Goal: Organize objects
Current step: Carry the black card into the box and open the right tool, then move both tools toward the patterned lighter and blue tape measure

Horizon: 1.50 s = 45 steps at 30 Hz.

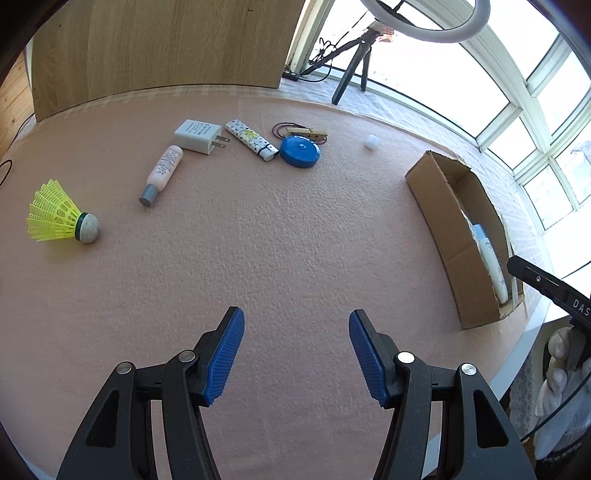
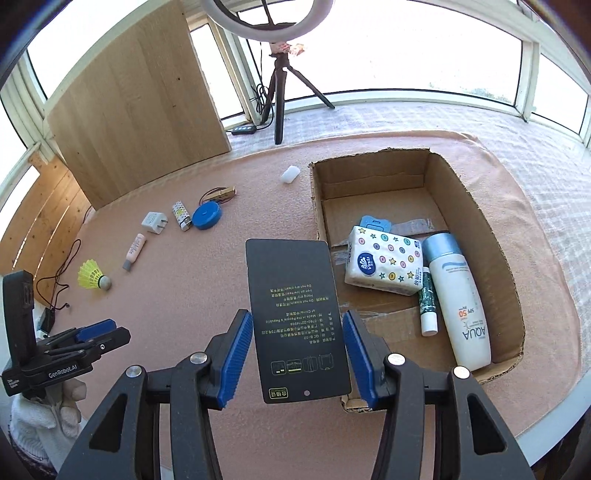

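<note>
My right gripper point(image 2: 297, 332) is shut on a flat black card point(image 2: 295, 317) with yellow print, held above the pink mat beside the near left corner of the cardboard box point(image 2: 476, 206). In the box lie a tissue pack point(image 2: 384, 260), a white sunscreen bottle point(image 2: 461, 299), a small green tube point(image 2: 428, 302) and a blue tag point(image 2: 375, 223). My left gripper point(image 1: 296, 334) hangs open over bare mat. Beyond it lie a yellow shuttlecock point(image 1: 59, 216), a pink tube point(image 1: 162, 173), a white charger point(image 1: 199, 136), a patterned lighter point(image 1: 251, 139), a blue round tape point(image 1: 299, 151), a clothespin point(image 1: 308, 133) and a white ball point(image 1: 371, 142).
A wooden board point(image 1: 166, 48) stands upright at the back of the mat. A tripod point(image 2: 279, 92) with a ring light point(image 2: 266, 18) stands on the window sill behind. The box point(image 1: 458, 236) is to the right of my left gripper. Cables point(image 2: 59, 273) trail off the mat's left edge.
</note>
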Tool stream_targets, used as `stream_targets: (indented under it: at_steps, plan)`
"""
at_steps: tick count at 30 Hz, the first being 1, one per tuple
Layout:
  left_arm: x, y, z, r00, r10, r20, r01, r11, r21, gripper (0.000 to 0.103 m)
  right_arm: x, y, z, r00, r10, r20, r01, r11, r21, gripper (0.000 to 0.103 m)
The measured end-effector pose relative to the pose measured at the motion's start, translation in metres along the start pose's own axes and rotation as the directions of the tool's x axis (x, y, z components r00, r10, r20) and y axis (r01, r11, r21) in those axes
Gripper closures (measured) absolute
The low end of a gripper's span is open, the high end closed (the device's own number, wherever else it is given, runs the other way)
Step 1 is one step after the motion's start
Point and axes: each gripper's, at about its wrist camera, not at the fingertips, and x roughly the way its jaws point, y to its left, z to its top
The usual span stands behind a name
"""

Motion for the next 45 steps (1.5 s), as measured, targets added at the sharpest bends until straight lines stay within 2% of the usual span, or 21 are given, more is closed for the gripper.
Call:
stream_targets:
  at_steps: [13,15,18,29,34,38,45]
  plan:
    - [0.002,-0.008,0.001,1.0,-0.002,0.001,0.002,1.0,0.008,0.04,-0.006,-0.041,0.005,0.996,-0.086,0.017,0.084,0.994,0.069,0.056]
    - [0.003,-0.007,0.002,1.0,-0.002,-0.001,0.002,1.0,0.011,0.04,-0.007,-0.041,0.005,0.996,-0.084,0.02,0.082,0.994,0.067,0.054]
    - [0.003,-0.008,0.003,1.0,0.0,-0.002,0.0,1.0,0.014,0.04,-0.009,-0.038,0.005,0.995,-0.095,0.031,0.093,0.994,0.06,0.044]
    - [-0.001,-0.001,0.006,1.0,0.017,0.005,-0.017,1.0,0.024,0.04,-0.006,-0.029,0.006,0.997,-0.079,0.019,0.077,0.995,0.056,0.042]
    - [-0.011,0.007,0.025,0.998,0.052,0.039,-0.054,0.998,0.042,0.04,-0.005,-0.012,0.021,0.996,-0.088,0.023,0.089,0.996,-0.027,0.042]
    - [-0.018,0.011,0.047,0.994,0.082,0.078,-0.087,0.994,0.062,0.04,0.001,0.005,0.042,0.998,-0.059,0.025,0.061,0.995,-0.077,0.042]
    - [-0.013,0.023,0.089,0.989,0.1,0.105,-0.106,0.993,0.049,0.04,0.033,0.041,0.086,0.999,0.05,-0.012,-0.051,0.993,-0.109,0.042]
